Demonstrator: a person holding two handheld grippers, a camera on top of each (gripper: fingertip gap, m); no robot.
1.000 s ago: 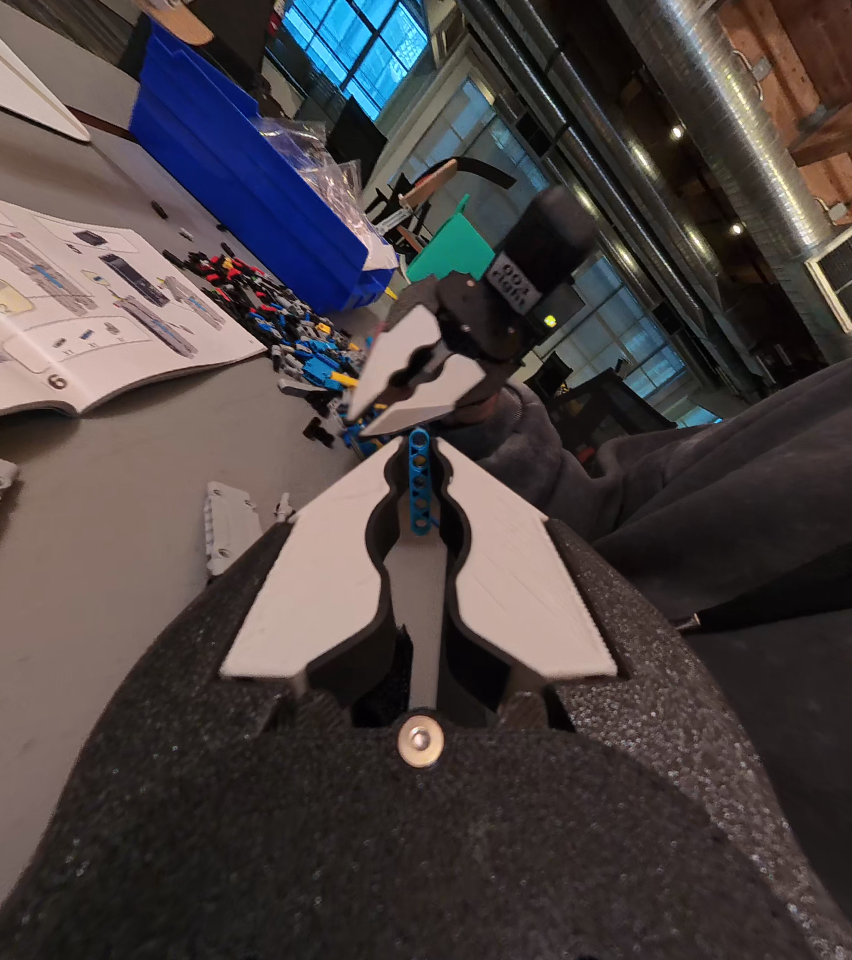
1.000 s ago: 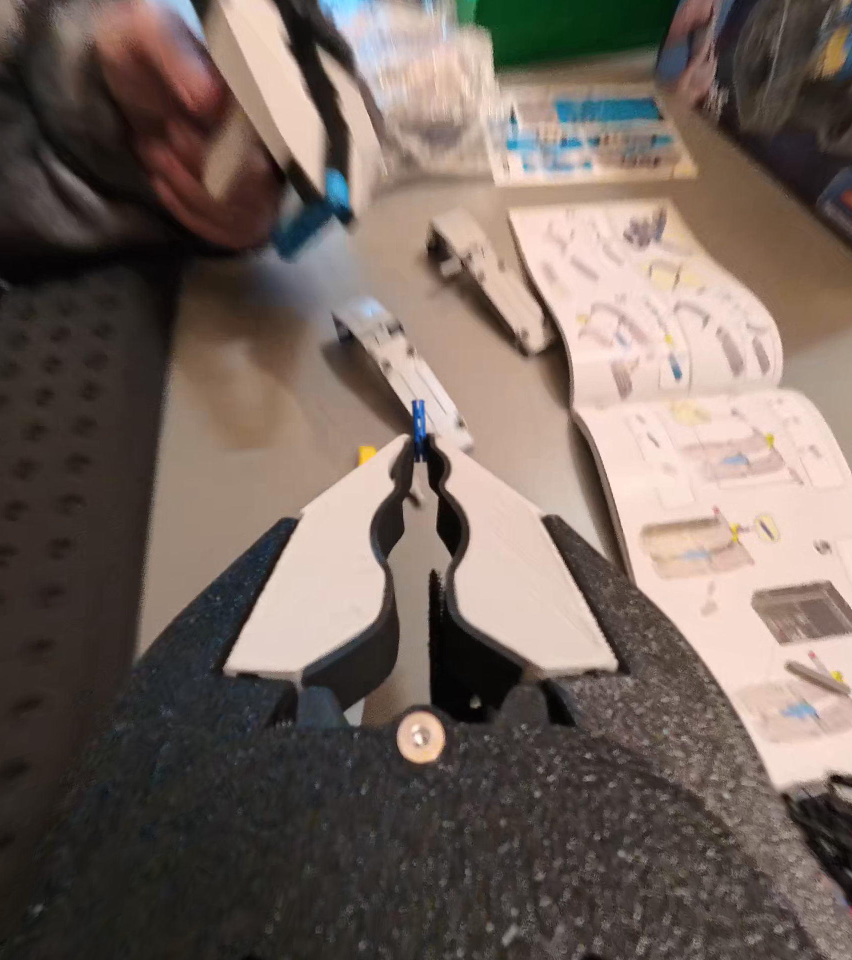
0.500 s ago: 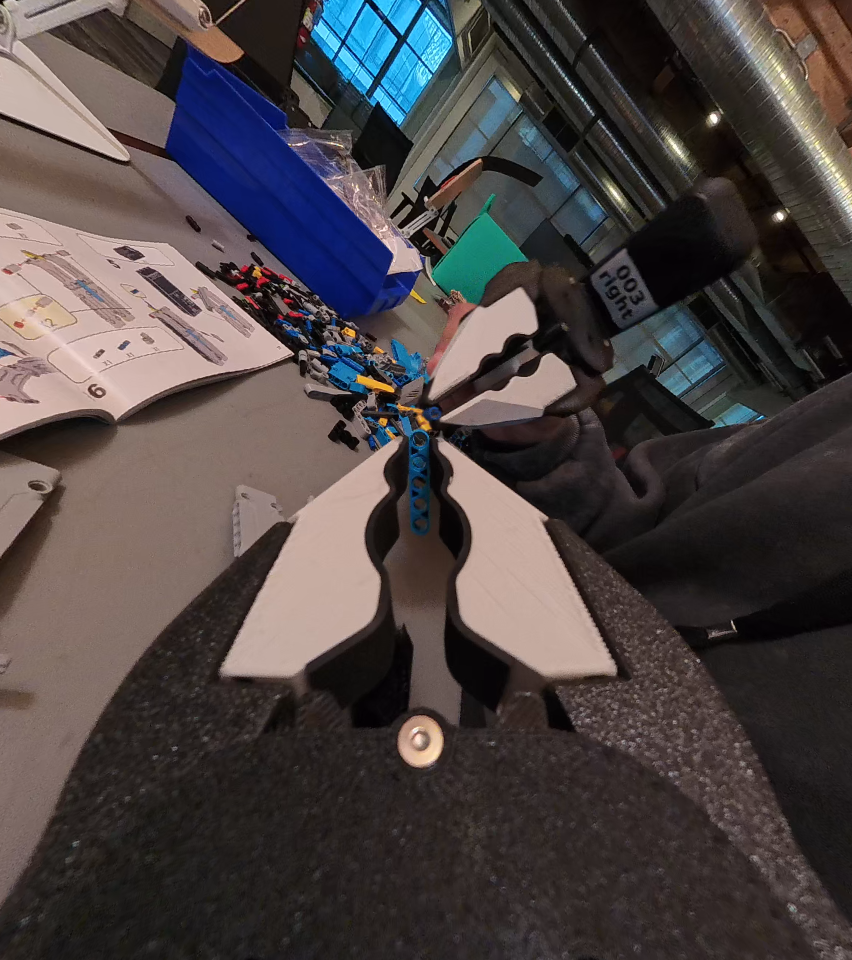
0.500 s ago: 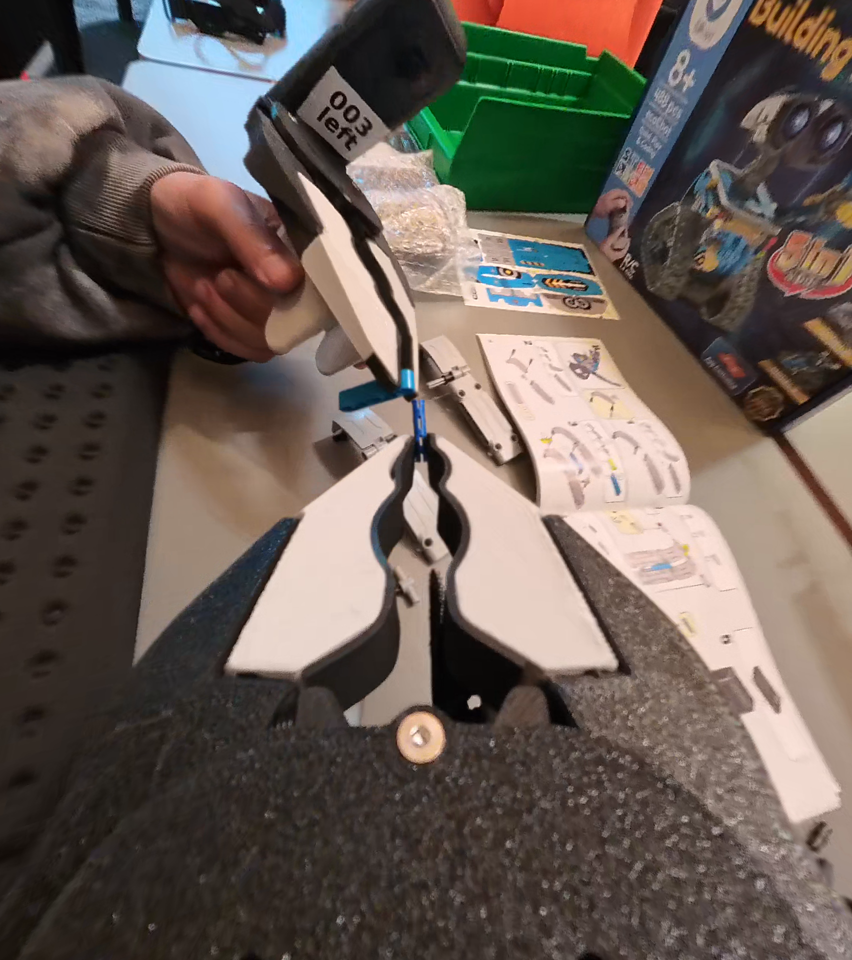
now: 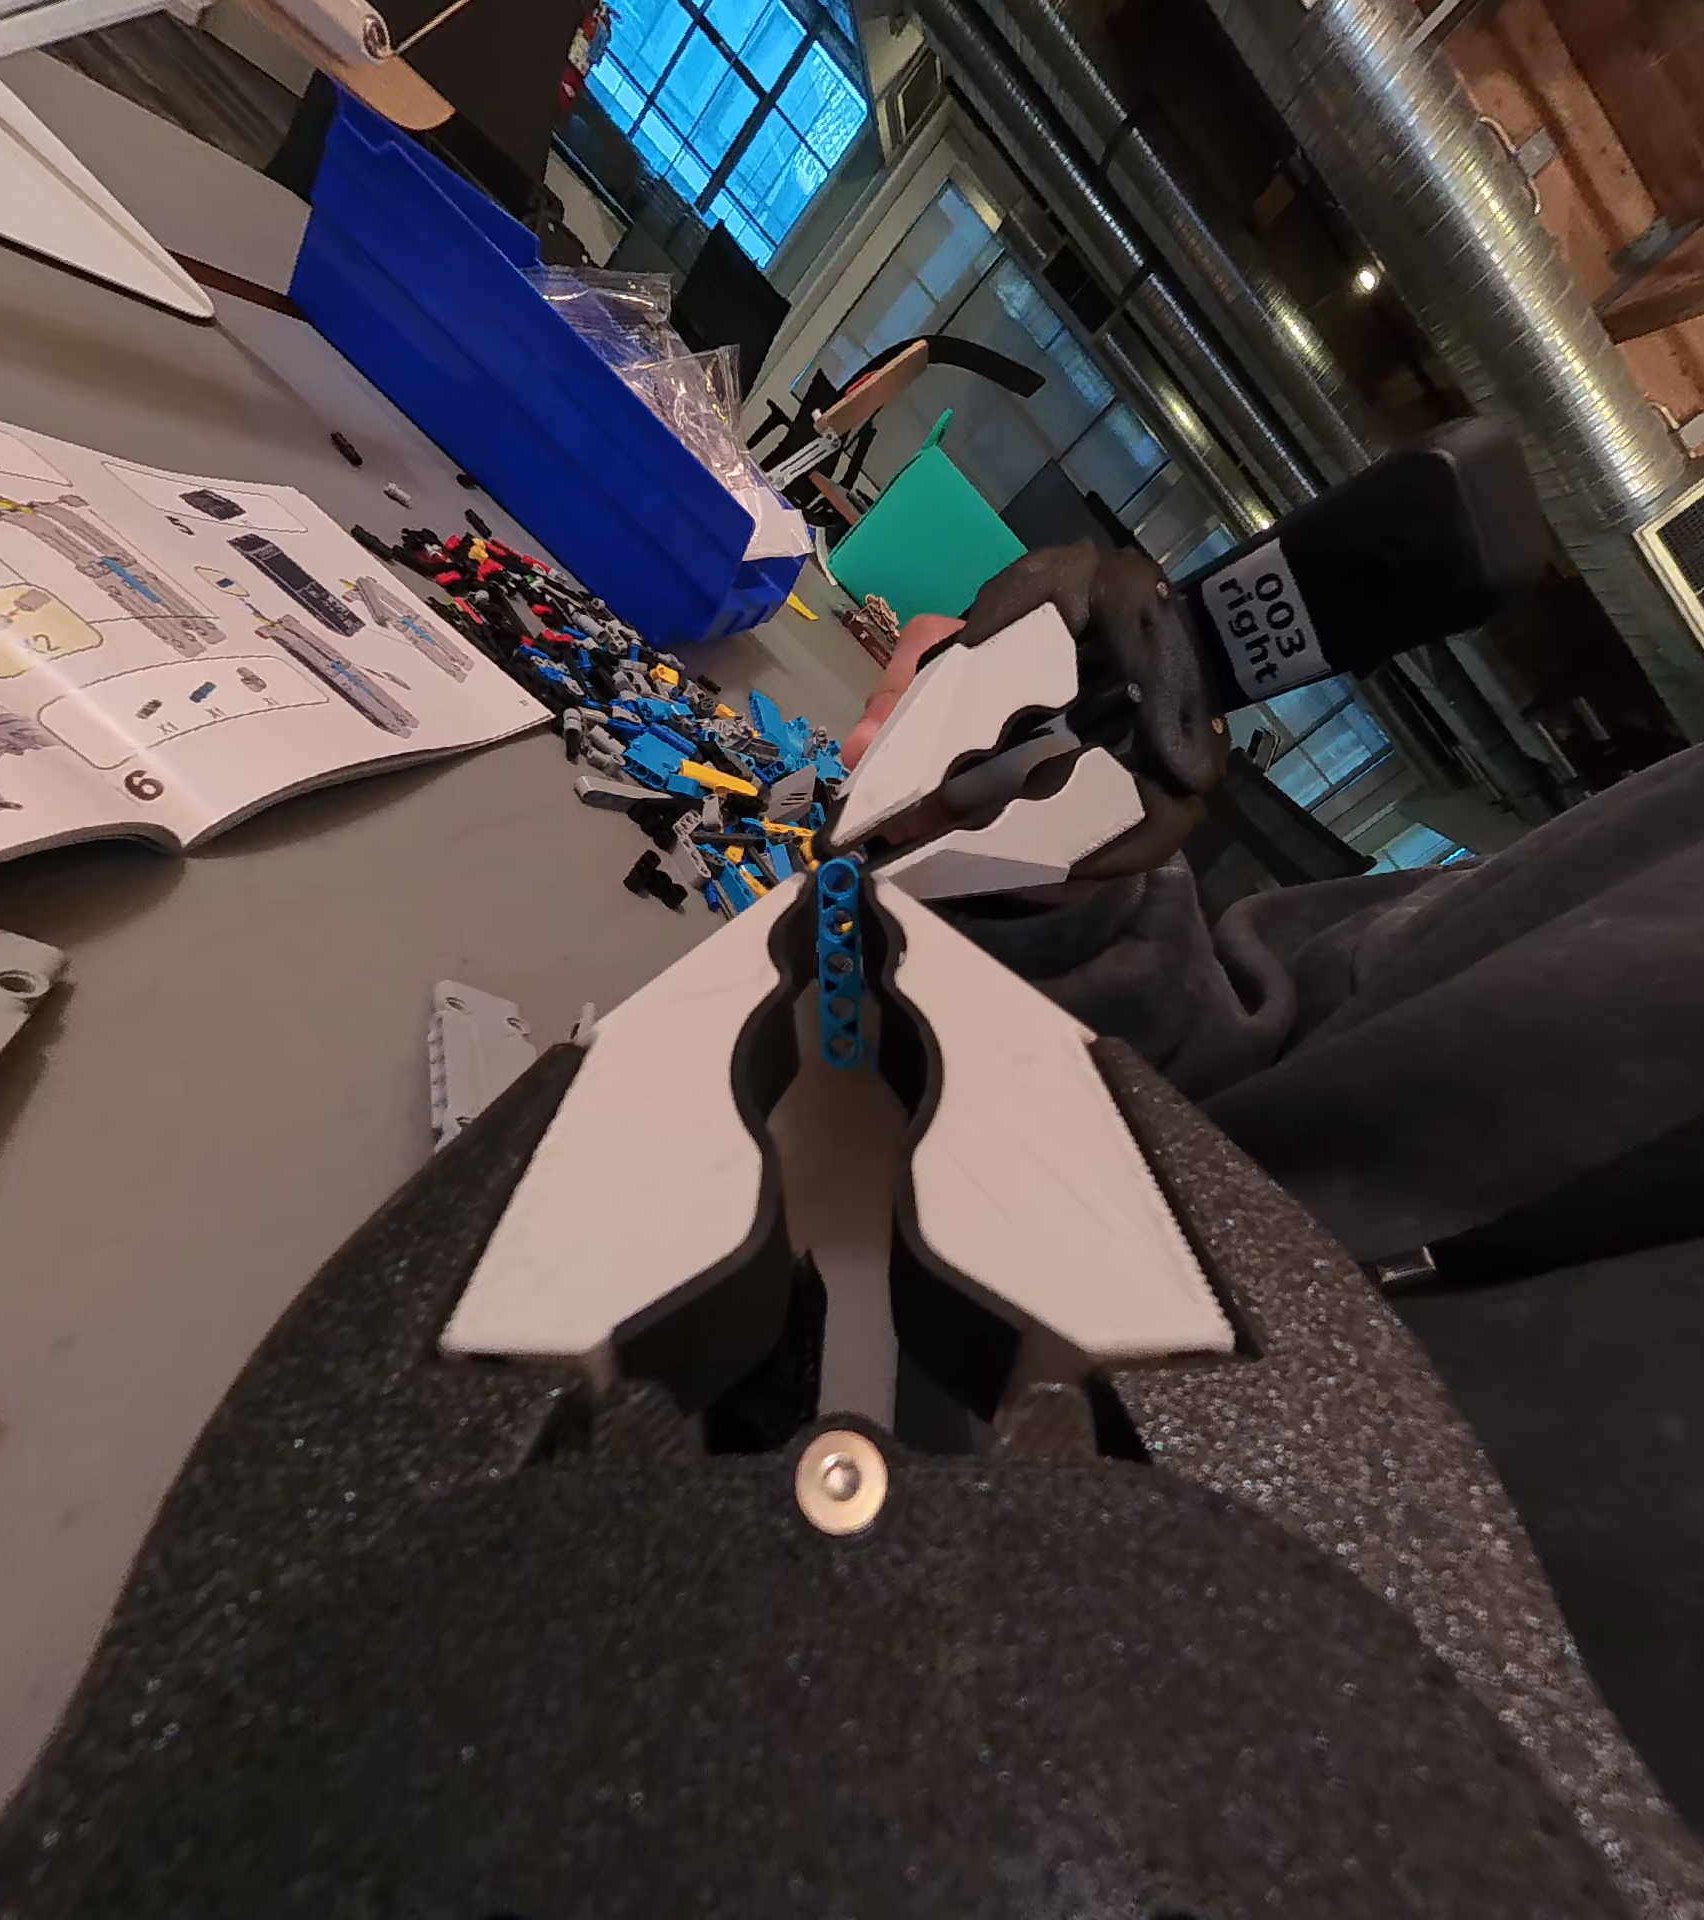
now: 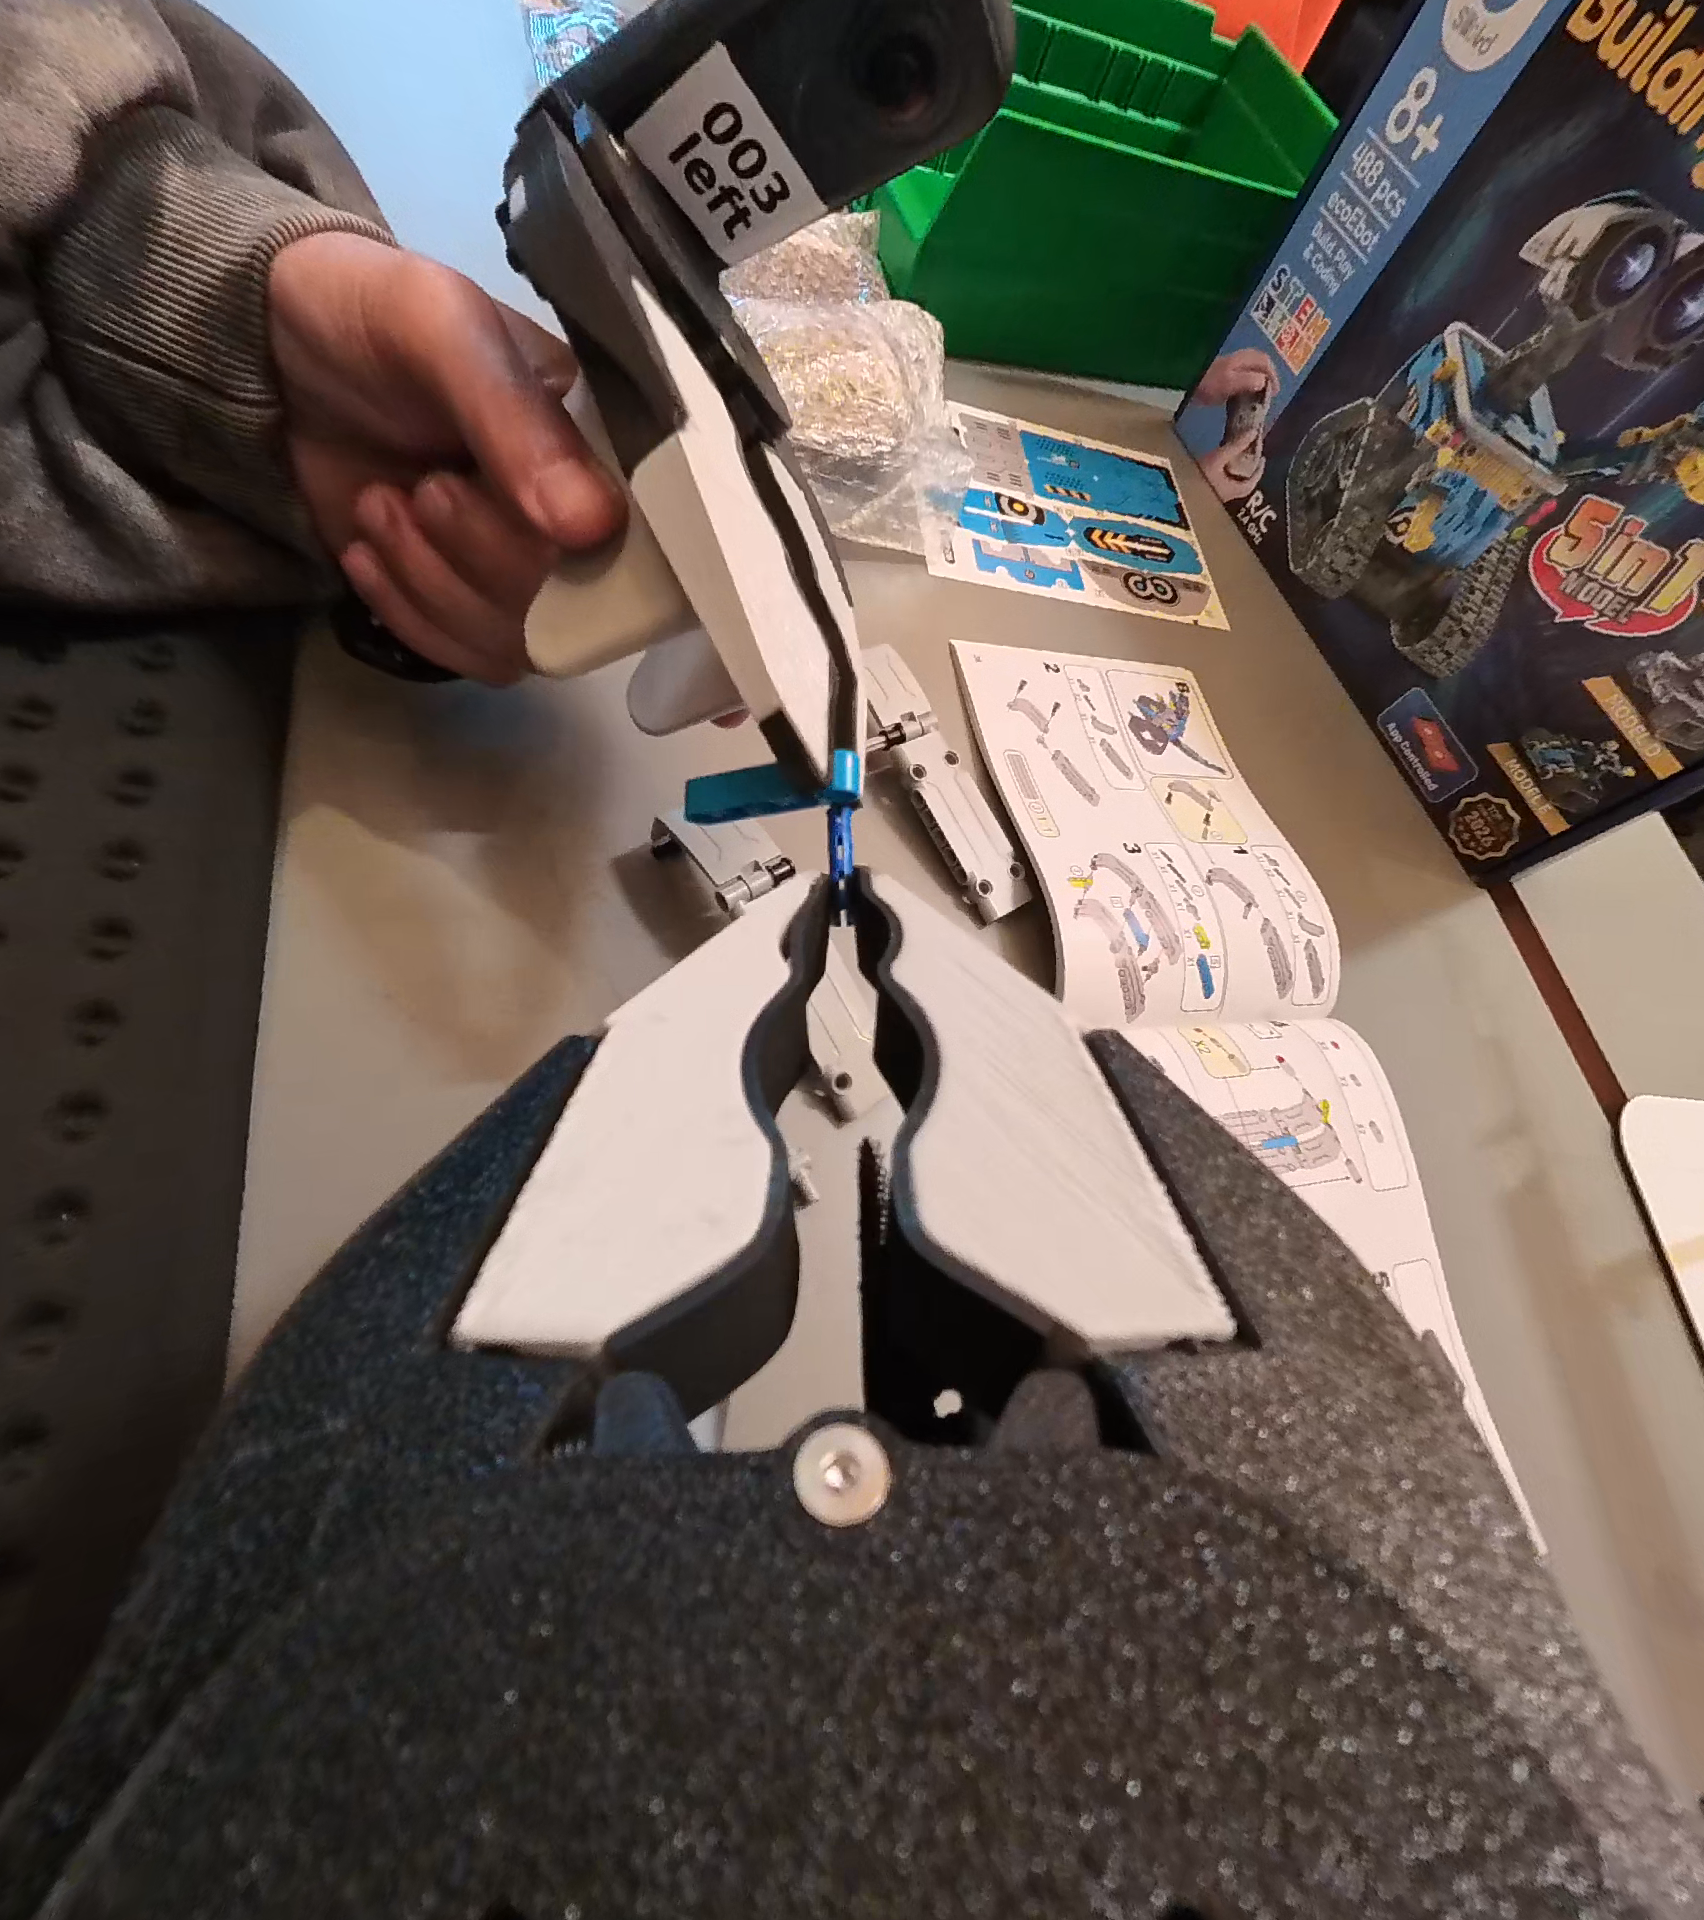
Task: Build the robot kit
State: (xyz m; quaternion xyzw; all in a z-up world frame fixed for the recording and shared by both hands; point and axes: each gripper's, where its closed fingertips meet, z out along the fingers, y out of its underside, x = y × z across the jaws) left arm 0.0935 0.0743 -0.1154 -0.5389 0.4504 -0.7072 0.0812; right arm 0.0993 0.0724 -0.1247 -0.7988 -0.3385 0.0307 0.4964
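The left tongs [image 5: 840,904] are pressed together on a blue plastic beam with a row of round holes [image 5: 840,977], which runs lengthwise between the pale grey fingers [image 5: 661,1132] and pokes out at the tips. In the right wrist view the same beam [image 6: 739,802] sticks out sideways from the left tongs [image 6: 832,774], gripped by a person's hand [image 6: 422,457] in a grey sleeve.

The right tongs [image 6: 840,899] are pinching a thin dark-blue plastic pin [image 6: 840,852], which stands up from their tips and meets the end of the beam. From the left wrist view the right tongs [image 5: 853,842] come in tip to tip against the beam's far end, both sets held above the grey tabletop [image 5: 204,1091].

On the tabletop to the left lies an open white instruction booklet with printed building diagrams [image 5: 152,644], and beyond it a scattered heap of small blue, black, red and yellow plastic parts [image 5: 640,717]. Behind the heap stands a long blue plastic bin [image 5: 515,395] with clear plastic bags in it. Flat grey plastic panels [image 6: 941,800] lie under the tongs. Further right, a sticker sheet [image 6: 1066,520] lies flat and a large dark-blue cardboard box with a robot pictured on it [image 6: 1554,416] stands upright, with green plastic bins [image 6: 1087,197] behind.
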